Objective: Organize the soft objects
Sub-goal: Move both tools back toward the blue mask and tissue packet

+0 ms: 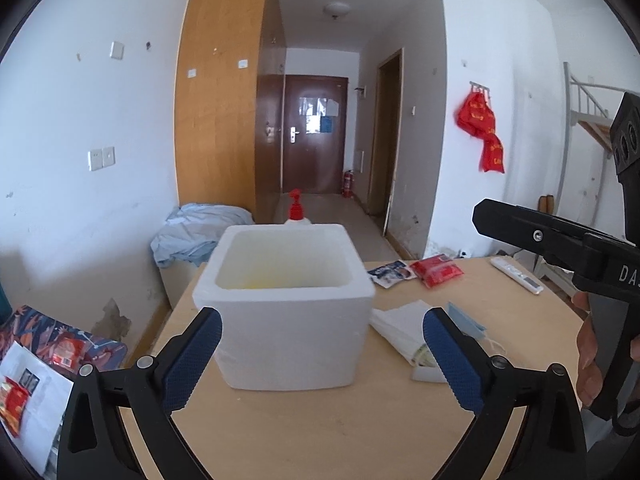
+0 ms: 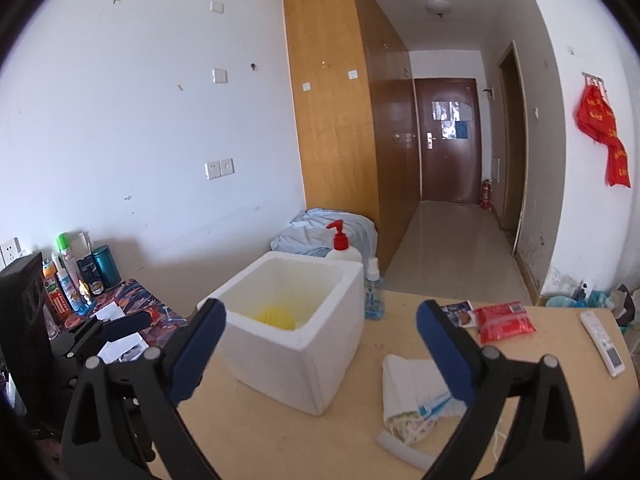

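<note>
Both grippers [image 1: 322, 360] [image 2: 322, 350] gape empty; yellow ball, perhaps [image 2: 276, 316], in foam box [image 2: 304, 360].

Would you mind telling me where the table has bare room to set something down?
Bare table lies in front of the foam box, and between the red packet and remote. It is crowded right of the box, around the white stack.
</note>
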`<state>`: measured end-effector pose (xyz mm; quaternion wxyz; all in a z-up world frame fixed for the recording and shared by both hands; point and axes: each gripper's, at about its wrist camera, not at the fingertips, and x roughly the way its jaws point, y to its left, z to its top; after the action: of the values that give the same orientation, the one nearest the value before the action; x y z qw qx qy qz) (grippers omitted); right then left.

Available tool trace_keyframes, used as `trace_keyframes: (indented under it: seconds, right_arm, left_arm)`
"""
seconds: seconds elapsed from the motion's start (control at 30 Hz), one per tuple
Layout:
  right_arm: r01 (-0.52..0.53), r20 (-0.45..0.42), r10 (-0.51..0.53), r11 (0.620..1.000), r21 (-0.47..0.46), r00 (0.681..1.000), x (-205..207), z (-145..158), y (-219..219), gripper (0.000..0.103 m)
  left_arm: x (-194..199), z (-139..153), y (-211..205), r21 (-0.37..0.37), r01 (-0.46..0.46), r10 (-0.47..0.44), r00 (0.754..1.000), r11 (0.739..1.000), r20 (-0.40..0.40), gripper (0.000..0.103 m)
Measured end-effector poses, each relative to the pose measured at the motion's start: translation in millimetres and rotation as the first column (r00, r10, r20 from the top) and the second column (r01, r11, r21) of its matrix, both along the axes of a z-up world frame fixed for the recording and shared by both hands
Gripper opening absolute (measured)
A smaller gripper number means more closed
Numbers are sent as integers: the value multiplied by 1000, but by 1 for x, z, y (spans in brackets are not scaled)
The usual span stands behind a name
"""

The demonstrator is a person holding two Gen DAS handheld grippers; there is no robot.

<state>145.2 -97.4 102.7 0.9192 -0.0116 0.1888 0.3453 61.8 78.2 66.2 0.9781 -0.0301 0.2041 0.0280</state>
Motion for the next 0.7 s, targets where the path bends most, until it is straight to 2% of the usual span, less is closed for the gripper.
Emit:
trace_keyframes:
  seconds: [0.33,0.53,0.7]
  right_arm:
    - [52,23,-53,998,37,998,-38,-8,-41,98]
    - [95,19,-96,995,33,995,-53,-28,-60,98]
    - [124,22,-124,992,-2,992,-58,-46,-69,98]
  left_arm:
    - [-29,-8,-25,-4,27,-26,999,1000,40,101]
    - [-40,-20,-40,5,28,-28,997,1000,73,101]
    - [-32,-39,-51,-8,38,-38,996,999,75,101]
